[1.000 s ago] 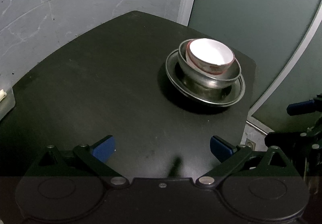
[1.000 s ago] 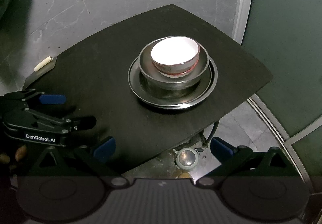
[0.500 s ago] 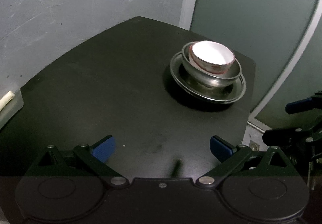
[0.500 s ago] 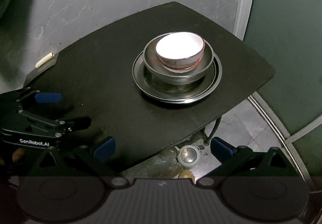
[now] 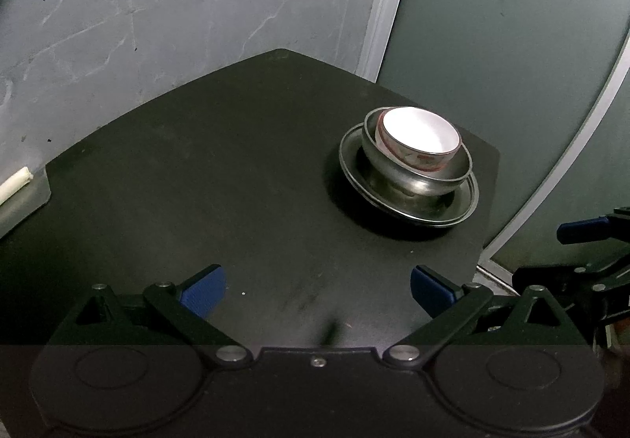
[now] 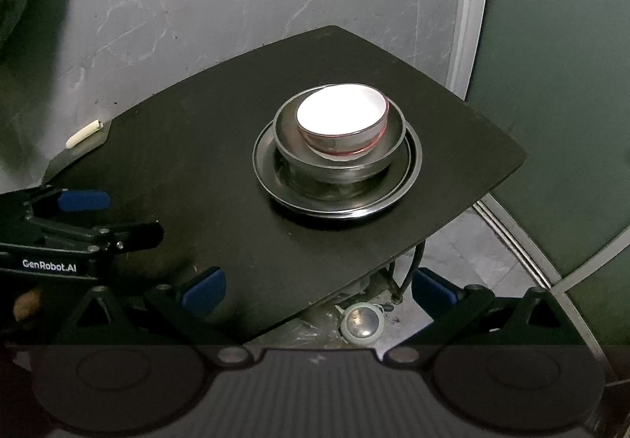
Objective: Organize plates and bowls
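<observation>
Both the left gripper [image 5: 315, 286] and right gripper [image 6: 319, 286] are hovering spread wide, empty, near stacked bowls [image 6: 340, 123] sitting on a plate [image 6: 409, 162] on the table [image 6: 189, 162].

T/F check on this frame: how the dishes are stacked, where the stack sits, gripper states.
1. The white bowl sits inside the metal bowl. True.
2. The metal bowl rests on the metal plate. True.
3. The left gripper is shut on the white bowl. False: it is open, holding nothing.
4. The right gripper is open and empty. True.
5. The stack stands on the floor. False: it stands on the black table.
</observation>
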Demonstrator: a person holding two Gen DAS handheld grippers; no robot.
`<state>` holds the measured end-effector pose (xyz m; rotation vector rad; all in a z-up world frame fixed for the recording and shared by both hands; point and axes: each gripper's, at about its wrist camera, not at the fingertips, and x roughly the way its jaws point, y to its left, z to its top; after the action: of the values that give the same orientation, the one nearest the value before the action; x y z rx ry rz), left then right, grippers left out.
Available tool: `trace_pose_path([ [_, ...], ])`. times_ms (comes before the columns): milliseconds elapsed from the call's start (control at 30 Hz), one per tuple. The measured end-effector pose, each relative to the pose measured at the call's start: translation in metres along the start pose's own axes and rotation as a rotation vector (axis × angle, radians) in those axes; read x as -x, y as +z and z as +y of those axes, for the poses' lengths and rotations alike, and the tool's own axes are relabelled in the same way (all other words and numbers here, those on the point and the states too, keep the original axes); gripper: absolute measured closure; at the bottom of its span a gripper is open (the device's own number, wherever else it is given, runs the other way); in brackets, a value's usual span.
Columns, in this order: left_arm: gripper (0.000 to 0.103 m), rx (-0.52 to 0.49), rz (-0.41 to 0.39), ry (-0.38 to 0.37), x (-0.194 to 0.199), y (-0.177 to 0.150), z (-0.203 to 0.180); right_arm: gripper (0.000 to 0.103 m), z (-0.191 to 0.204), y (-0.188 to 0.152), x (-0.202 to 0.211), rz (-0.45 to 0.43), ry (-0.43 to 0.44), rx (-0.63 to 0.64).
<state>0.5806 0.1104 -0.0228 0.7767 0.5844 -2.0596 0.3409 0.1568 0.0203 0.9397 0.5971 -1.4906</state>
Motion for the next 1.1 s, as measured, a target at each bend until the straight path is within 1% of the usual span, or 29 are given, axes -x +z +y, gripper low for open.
trace_pose_path([
  [667, 0.003, -0.035, 0.0, -0.006, 0.002, 0.0, -0.011, 0.0, -0.004, -0.002, 0.0, 0.004, 0.008, 0.014],
  [1100, 0.003, -0.039, -0.005, 0.0, 0.005, -0.001, -0.013, 0.0, -0.005, -0.004, 0.002, 0.0, 0.019, 0.025],
])
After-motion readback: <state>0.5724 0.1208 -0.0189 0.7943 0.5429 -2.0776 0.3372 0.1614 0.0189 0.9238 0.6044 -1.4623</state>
